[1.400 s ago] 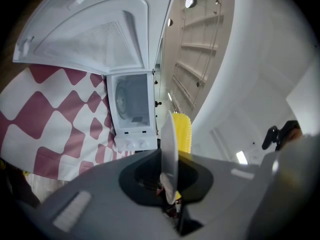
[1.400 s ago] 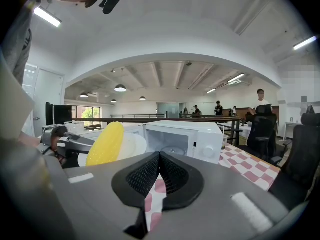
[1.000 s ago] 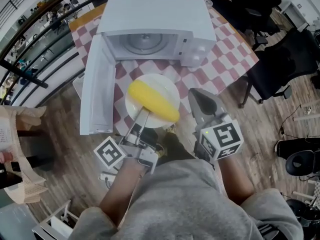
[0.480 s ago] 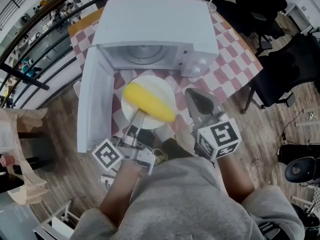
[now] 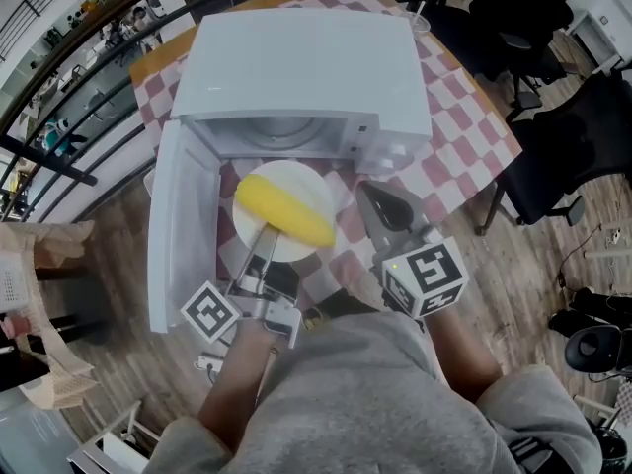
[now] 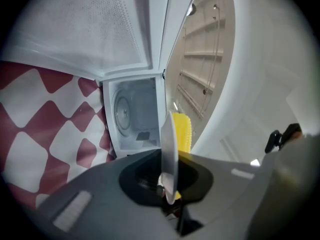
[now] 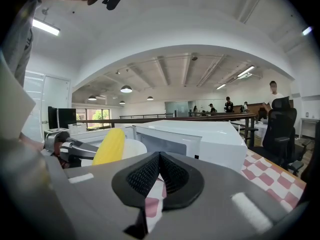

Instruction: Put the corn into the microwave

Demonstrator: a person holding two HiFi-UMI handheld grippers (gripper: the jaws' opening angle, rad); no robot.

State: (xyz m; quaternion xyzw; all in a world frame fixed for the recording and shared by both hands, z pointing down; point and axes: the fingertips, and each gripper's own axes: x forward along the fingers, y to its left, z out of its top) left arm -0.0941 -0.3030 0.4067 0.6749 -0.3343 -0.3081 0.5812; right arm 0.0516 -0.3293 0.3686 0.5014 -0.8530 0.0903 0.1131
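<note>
White microwave (image 5: 306,67) stands on a desk (image 5: 158,45) spread with a red-and-white checked cloth (image 5: 464,117). Its door (image 5: 178,225) is swung wide on the left, flanking the approach on that side. Black office chairs (image 5: 563,146) stand on the wooden floor (image 5: 109,265) at far right. Inside the cavity we see what looks like a round turntable (image 6: 122,111). Just near of the opening, a white plate (image 5: 296,174) carries the yellow corn (image 5: 284,210). Our left hand-held gripper (image 5: 264,240) is clenched on the plate's near rim. The corn lies flat, its long axis running from far left to near right across the plate. Our right hand-held gripper (image 5: 375,197) sits just right of the plate, jaws pressed together with nothing between them.
</note>
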